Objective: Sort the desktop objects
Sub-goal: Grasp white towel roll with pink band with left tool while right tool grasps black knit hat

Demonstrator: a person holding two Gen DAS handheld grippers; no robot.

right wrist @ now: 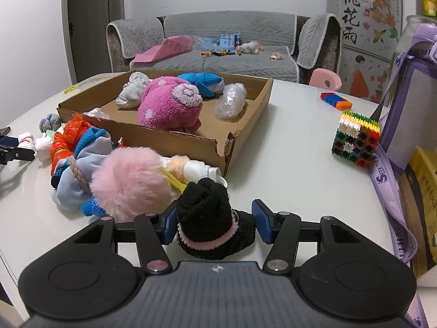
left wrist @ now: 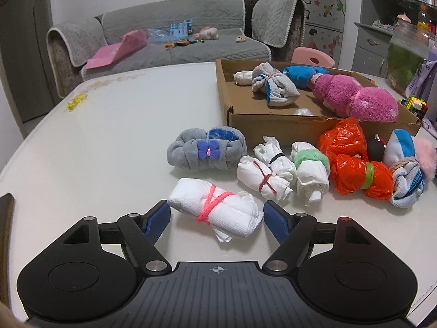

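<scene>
On the tall grey panel with painted blossoms (right wrist: 368,27) that stands behind the table's far right corner, three large black brush characters run top to bottom: 桃花雨. The left wrist view shows the same panel (left wrist: 322,0) but only 桃 and 花 clearly; the third character is cut off by the sofa arm.

The purple woven lanyard strap (right wrist: 387,188) that trails down over the table's right edge carries dark printed capitals, reading "SEEK THE" on the lower run and "SEEKTHE" again on the upper run near the purple-lidded bottle; further letters follow but are too blurred to read.

Faint characters on the yellow packet (right wrist: 426,191) at the right edge are illegible.
</scene>
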